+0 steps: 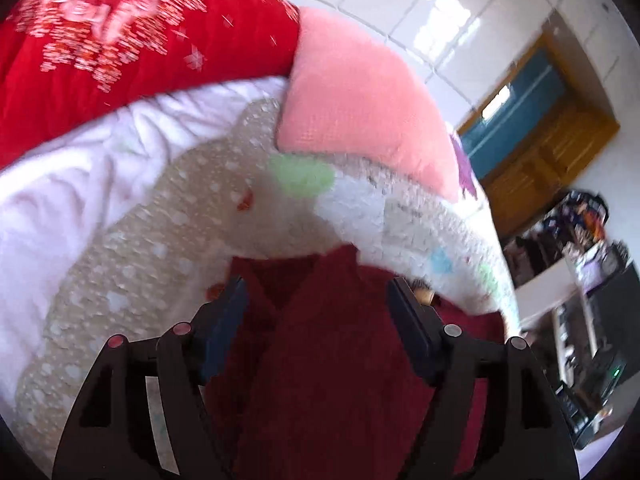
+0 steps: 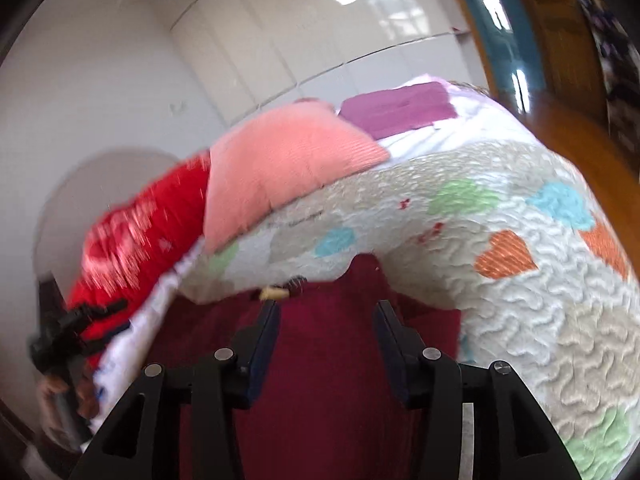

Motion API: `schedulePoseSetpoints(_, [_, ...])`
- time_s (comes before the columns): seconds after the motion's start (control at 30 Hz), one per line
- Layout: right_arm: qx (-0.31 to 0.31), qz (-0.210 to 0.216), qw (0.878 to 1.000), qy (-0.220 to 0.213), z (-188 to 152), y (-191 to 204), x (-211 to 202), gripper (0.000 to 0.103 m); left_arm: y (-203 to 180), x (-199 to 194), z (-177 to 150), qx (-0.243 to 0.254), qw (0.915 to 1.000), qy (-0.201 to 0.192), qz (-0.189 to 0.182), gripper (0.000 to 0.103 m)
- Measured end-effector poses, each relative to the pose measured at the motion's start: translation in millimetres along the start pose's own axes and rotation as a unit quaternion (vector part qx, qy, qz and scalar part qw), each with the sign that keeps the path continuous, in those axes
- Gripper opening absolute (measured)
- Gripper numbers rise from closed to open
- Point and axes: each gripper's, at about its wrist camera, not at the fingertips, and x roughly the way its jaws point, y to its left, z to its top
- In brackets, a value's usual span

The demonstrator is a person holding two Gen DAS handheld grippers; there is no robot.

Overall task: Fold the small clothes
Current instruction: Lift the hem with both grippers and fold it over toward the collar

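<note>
- The dark red garment [image 1: 320,344] lies spread on the quilted bedspread [image 1: 120,280] of the bed, at its near edge, directly under both tools.
- In the left wrist view, the left tool [image 1: 318,312] stands released: its two fingers [image 1: 224,320] are wide apart, with the garment's V-shaped neckline showing in the gap below them. The pads do not press on the cloth.
- In the right wrist view, the right tool [image 2: 326,334] is also released, its jaws parted less widely, with the red fabric [image 2: 320,380] flat beneath and between them, not pinched.
- A small tan toggle or tag [image 2: 274,293] sits at the garment's far edge, just beyond the right tool's left finger.
- Farther up the bed, a folded pink knit [image 2: 280,160] rests on the bedspread, well apart from the tools; beside it lies a bright red patterned quilt [image 1: 120,40], and behind it a folded purple piece [image 2: 400,110].
- At the far left of the right wrist view, a black tool [image 2: 72,328] shows blurred beside the bed.
</note>
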Motion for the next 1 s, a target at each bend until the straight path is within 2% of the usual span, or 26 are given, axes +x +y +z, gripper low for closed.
schedulePoseSetpoints(0.1, [-0.036,-0.023,0.999,0.022,1.3,14.1,28.7,0.042,-12.5,33.7,-4.2,0.024,0.9989,0.033,0.022,0.072])
schedulePoseSetpoints(0.2, [-0.037,-0.070,0.996,0.049,3.6,5.1,65.1,0.040,-12.4,69.7,-6.5,0.037,0.9945,0.051,0.083,0.072])
schedulePoseSetpoints(0.23, [-0.028,-0.082,0.995,0.057,4.8,-2.4,75.8,0.040,-8.3,78.5,-6.3,0.036,0.9935,0.056,0.093,0.072])
schedulePoseSetpoints(0.33, [0.000,-0.100,0.992,0.079,2.0,-24.7,101.2,0.040,-3.4,92.3,-5.4,0.043,0.9924,0.046,0.106,0.072])
schedulePoseSetpoints(0.5, [-0.004,-0.118,0.991,0.069,2.4,-30.1,115.3,0.041,-0.2,98.4,-3.0,0.050,0.9920,0.036,0.110,0.072])
schedulePoseSetpoints(0.63, [0.002,-0.110,0.991,0.076,4.8,-29.3,105.4,0.041,-4.8,82.0,-6.7,0.060,0.9910,0.029,0.116,0.072])
schedulePoseSetpoints(0.73, [-0.015,-0.096,0.993,0.074,4.4,-12.4,76.7,0.041,-10.2,69.2,-14.2,0.080,0.9891,0.023,0.122,0.072])
schedulePoseSetpoints(0.87, [-0.050,-0.079,0.994,0.064,-8.9,9.5,38.7,0.041,-17.5,48.2,-27.7,0.101,0.9875,0.010,0.120,0.072])
schedulePoseSetpoints(1.0, [-0.059,-0.076,0.993,0.067,-28.3,17.8,14.9,0.041,-19.3,30.4,-38.7,0.103,0.9879,0.002,0.116,0.072])
